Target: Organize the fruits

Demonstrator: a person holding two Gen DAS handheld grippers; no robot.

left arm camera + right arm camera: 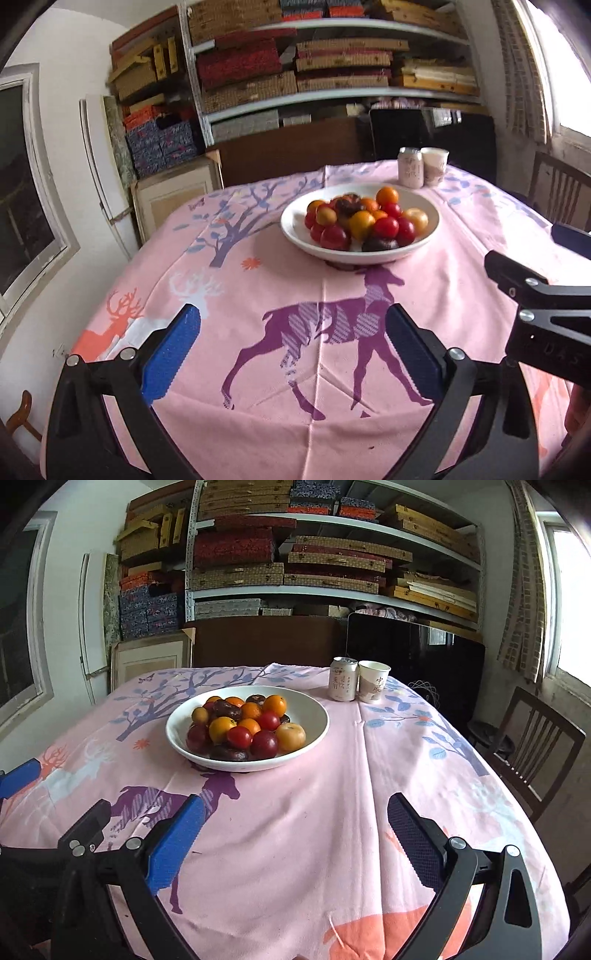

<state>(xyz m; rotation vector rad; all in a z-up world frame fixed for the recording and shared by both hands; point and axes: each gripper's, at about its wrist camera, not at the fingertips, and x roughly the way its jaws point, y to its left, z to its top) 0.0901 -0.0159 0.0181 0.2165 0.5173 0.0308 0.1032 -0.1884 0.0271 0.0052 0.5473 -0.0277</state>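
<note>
A white bowl stands on the pink deer-print tablecloth. It holds a heap of small fruits: red, orange, yellow and dark ones. My left gripper is open and empty, over the cloth well short of the bowl. My right gripper is open and empty, also short of the bowl and to its right. The right gripper's body shows at the right edge of the left wrist view; the left gripper shows at the left edge of the right wrist view.
A drink can and a paper cup stand at the table's far edge behind the bowl. A wooden chair is right of the table. Shelves of boxes fill the back wall.
</note>
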